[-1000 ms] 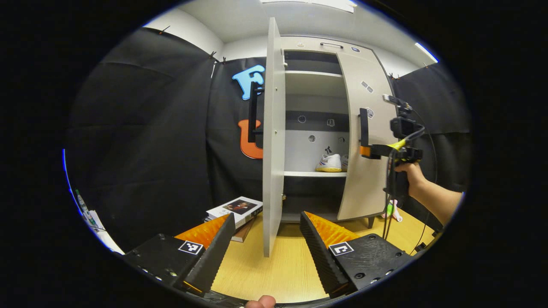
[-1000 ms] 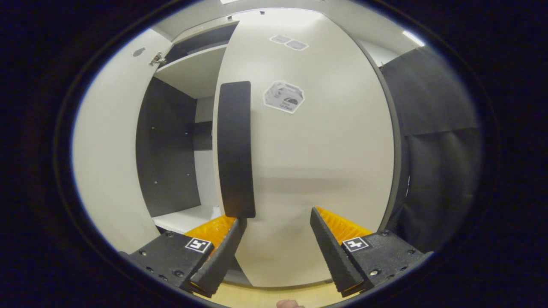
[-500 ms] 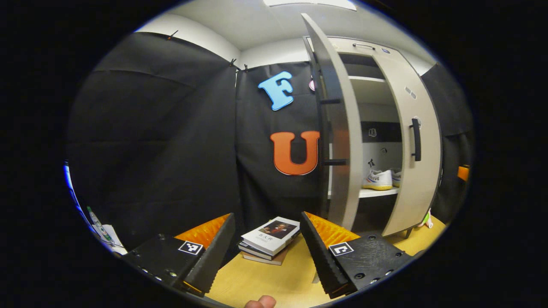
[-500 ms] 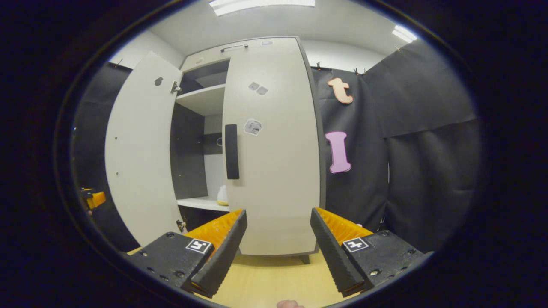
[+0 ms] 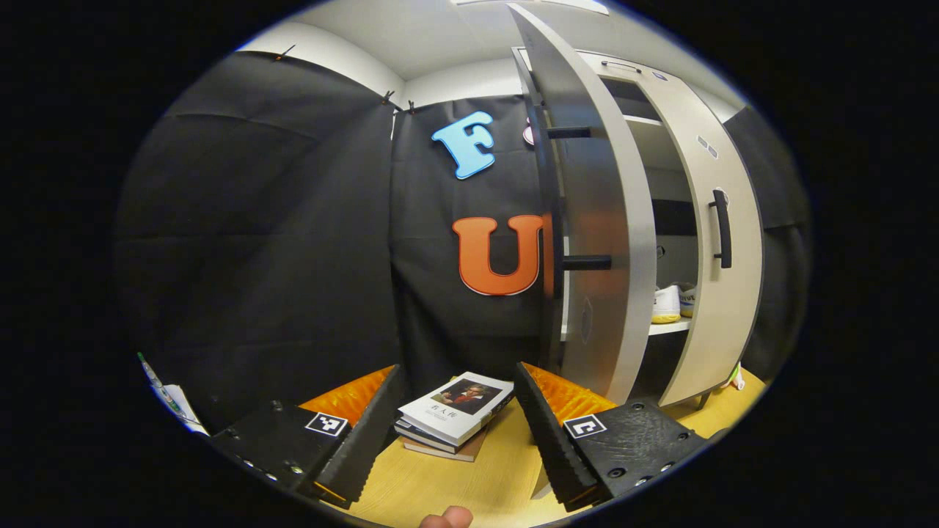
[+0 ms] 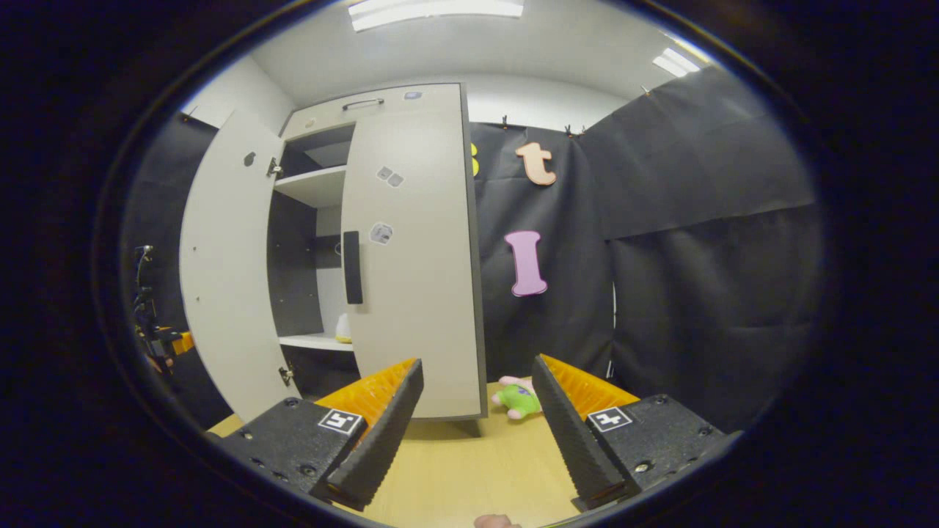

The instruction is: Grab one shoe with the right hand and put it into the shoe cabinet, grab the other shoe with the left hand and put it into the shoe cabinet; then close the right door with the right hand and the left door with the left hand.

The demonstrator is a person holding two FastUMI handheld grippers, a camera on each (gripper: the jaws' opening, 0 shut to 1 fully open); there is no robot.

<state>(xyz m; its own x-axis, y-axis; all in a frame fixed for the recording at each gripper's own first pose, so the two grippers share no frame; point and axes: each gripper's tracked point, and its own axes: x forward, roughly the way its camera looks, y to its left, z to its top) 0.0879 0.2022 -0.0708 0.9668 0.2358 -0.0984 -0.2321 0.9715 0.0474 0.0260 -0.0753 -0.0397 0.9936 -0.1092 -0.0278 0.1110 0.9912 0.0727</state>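
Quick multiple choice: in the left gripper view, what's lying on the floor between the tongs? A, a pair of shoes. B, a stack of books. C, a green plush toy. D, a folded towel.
B: a stack of books lies on the wooden floor between the open left tongs, beside the cabinet's left door.

- The right gripper has backed well away from the right door, which is now shut
- The left gripper has moved to the outer side of the left door, near its handle
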